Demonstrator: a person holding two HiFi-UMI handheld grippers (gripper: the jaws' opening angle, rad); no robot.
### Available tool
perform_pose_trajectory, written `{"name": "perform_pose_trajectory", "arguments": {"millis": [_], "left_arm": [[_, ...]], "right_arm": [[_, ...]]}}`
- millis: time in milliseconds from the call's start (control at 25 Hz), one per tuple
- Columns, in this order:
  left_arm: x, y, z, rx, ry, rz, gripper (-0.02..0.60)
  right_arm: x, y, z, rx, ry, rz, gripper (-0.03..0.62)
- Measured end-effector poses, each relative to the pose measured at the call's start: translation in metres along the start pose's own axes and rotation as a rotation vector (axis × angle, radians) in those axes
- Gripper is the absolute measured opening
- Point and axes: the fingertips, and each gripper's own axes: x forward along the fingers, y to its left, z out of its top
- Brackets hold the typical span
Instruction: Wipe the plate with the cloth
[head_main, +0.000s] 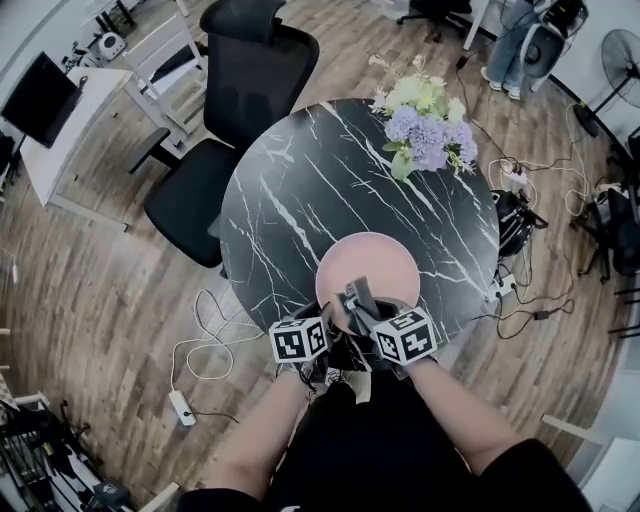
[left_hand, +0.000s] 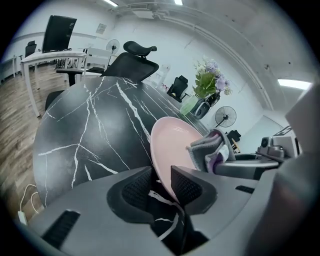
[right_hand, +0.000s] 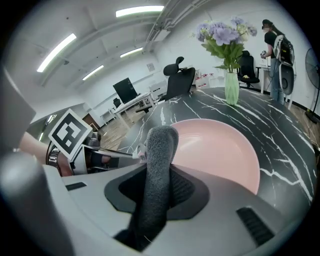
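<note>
Held: pink plate (left_hand: 172, 142), grey cloth (right_hand: 161, 145)
The left gripper (left_hand: 161, 186) nips the pink plate by its rim; the right gripper (right_hand: 159, 185) clamps the grey cloth (bunched upright). The plate shows lower centre in the head view, on the black table (head_main: 300, 190).

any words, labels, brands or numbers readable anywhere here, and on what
No readable words, brands or numbers in any view.
The left tongs and right tongs: their cubes carry only black-and-white square marker patterns, no letters.
The plate and cloth: plain, no print.
The monitor: screen dark.
</note>
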Motion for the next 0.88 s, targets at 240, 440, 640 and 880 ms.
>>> {"name": "perform_pose_trajectory", "arguments": {"millis": [240, 440, 640, 880], "left_arm": [[0.008, 0.002, -0.002, -0.03, -0.008, 0.028, 0.114], [0.011, 0.004, -0.002, -0.048, -0.039, 0.07, 0.089], [0.013, 0.008, 0.004, -0.065, -0.091, 0.157, 0.049], [0.014, 0.01, 0.01, -0.09, -0.125, 0.208, 0.034]], "right_arm": [[0.023, 0.004, -0.011, 0.03, 0.105, 0.065, 0.106], [0.036, 0.008, -0.02, 0.049, 0.178, 0.109, 0.106], [0.043, 0.012, -0.029, 0.007, 0.228, 0.137, 0.107], [0.04, 0.017, -0.04, -0.107, 0.275, 0.158, 0.107]]}}
